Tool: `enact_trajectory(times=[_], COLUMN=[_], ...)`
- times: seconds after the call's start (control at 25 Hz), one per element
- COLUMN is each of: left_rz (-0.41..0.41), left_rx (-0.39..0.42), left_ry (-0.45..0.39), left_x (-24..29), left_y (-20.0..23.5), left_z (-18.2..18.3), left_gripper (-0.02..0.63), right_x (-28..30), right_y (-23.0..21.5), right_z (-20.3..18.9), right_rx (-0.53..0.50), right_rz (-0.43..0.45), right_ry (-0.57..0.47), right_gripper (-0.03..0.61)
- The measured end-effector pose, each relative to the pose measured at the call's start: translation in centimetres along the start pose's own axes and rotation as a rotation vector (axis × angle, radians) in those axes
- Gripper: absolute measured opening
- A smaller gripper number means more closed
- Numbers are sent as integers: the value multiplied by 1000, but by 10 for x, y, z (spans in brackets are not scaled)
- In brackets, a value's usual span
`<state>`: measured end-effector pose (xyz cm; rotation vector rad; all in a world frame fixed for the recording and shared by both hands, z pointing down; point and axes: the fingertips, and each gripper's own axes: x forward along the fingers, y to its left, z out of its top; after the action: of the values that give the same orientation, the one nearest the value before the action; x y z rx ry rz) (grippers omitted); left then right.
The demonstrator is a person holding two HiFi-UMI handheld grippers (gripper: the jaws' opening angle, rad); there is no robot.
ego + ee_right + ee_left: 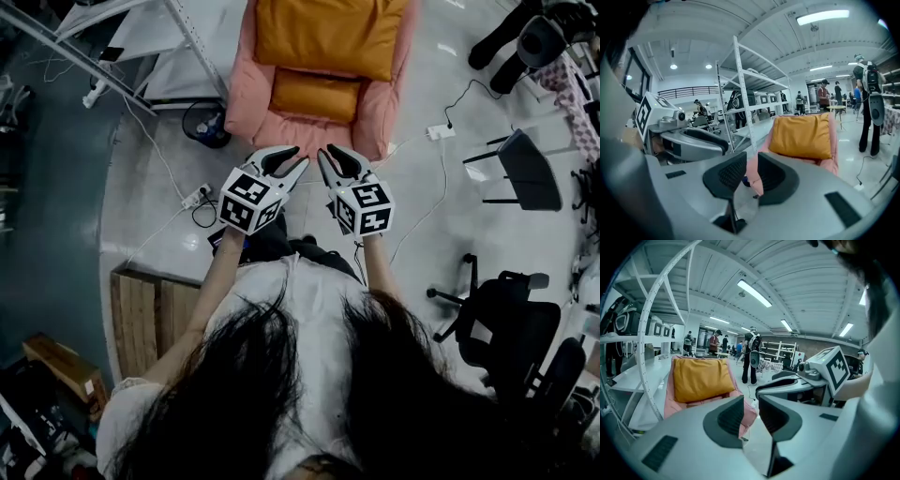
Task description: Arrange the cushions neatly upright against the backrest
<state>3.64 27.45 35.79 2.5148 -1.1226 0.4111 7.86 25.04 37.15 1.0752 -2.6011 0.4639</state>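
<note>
1. Pink armchair [246, 103] stands on the pale floor at 12 o'clock from my two grippers in the head view.
2. I see a large orange cushion [328, 36] upright against the backrest. The left gripper view [701, 378] and the right gripper view [801, 136] both confirm it.
3. A smaller orange cushion [316, 94] lies on the seat at 6 o'clock from the large one, touching its lower edge.
4. On my left gripper [300, 157] the jaws are spread by a narrow gap. Nothing sits between the pads [731, 416].
5. On my right gripper [325, 153] the jaws are likewise narrowly apart and hold nothing.
6. Both grippers are side by side, close together and clear of the armchair, with their tips pointing to 12 o'clock.
7. A white shelving rack [187, 37] is at 9 o'clock from the armchair. A black office chair [506, 328] is at 4 o'clock from the grippers.
</note>
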Motion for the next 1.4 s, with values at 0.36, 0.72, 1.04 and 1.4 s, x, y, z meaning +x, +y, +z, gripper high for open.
enact_trajectory(times=[0.36, 0.72, 1.04, 1.4], left_rz=[45, 41, 46, 92], left_rx=[0, 19, 29, 41], left_ry=[14, 23, 17, 11], left_x=[-14, -19, -20, -28], left_y=[-44, -65, -72, -48], left_z=[-26, -35, -31, -20], left_gripper=[107, 107, 107, 107], right_x=[-41, -61, -70, -73], right_y=[15, 23, 22, 23], right_z=[-26, -36, -39, -38], right_rx=[30, 24, 15, 1], right_rz=[46, 47, 53, 59], right_ry=[-5, -7, -9, -4], right_gripper=[80, 71, 71, 71])
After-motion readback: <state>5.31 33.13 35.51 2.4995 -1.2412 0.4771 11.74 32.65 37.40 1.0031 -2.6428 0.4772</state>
